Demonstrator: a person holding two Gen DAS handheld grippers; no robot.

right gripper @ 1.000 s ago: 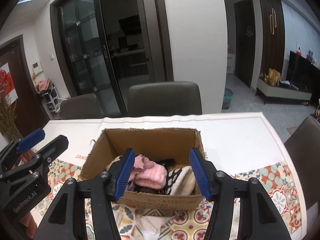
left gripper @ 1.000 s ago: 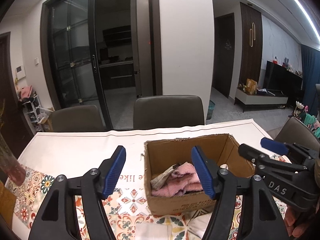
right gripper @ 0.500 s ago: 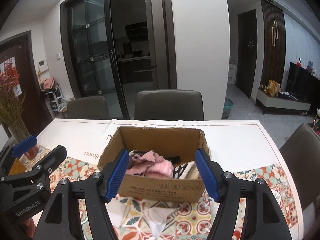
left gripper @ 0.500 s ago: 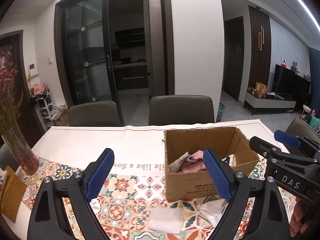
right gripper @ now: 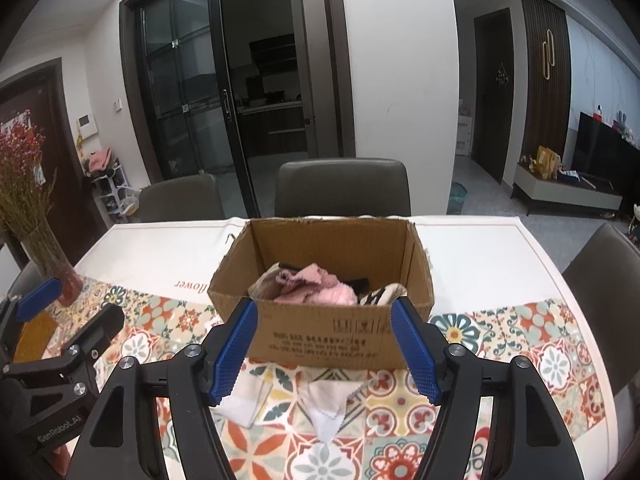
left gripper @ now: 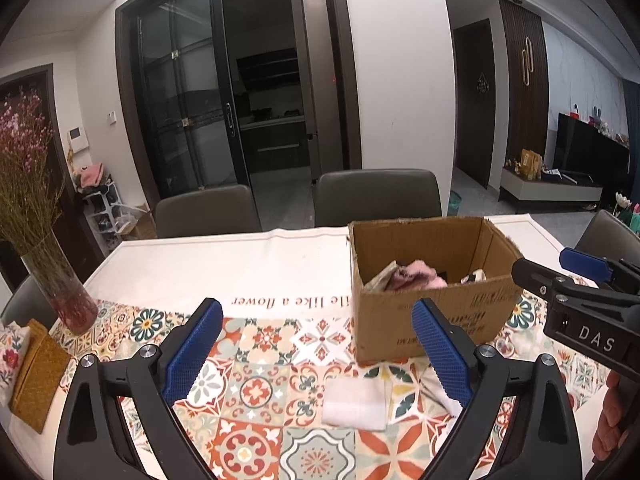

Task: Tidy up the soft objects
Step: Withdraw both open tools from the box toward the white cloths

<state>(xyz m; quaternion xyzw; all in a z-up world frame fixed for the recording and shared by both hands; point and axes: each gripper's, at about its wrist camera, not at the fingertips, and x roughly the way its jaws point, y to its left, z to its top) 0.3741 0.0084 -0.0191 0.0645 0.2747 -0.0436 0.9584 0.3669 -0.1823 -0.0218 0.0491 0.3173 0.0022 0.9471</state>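
An open cardboard box (left gripper: 436, 312) (right gripper: 320, 332) stands on the patterned tablecloth, holding a pink cloth (left gripper: 416, 278) (right gripper: 320, 292) and other fabrics. In front of it lie a folded white cloth (left gripper: 354, 402) (right gripper: 240, 404) and a crumpled white cloth (left gripper: 440, 390) (right gripper: 326, 410). My left gripper (left gripper: 315, 306) hovers above the table left of the box; its jaws are opening with nothing between them. My right gripper (right gripper: 324, 304) hangs open and empty before the box's front wall. Each gripper also shows in the other's view: the right gripper (left gripper: 580, 280) and the left gripper (right gripper: 60, 320).
A glass vase of dried flowers (left gripper: 60, 280) (right gripper: 52, 264) stands at the table's left end, beside a yellow woven item (left gripper: 38, 380). Grey chairs (left gripper: 376, 196) (right gripper: 344, 188) line the far side, and another chair (right gripper: 608, 280) sits at the right.
Both grippers drew back from over the box toward the near side of the table. The left jaws spread much wider, the right ones a little. The white cloths came into view.
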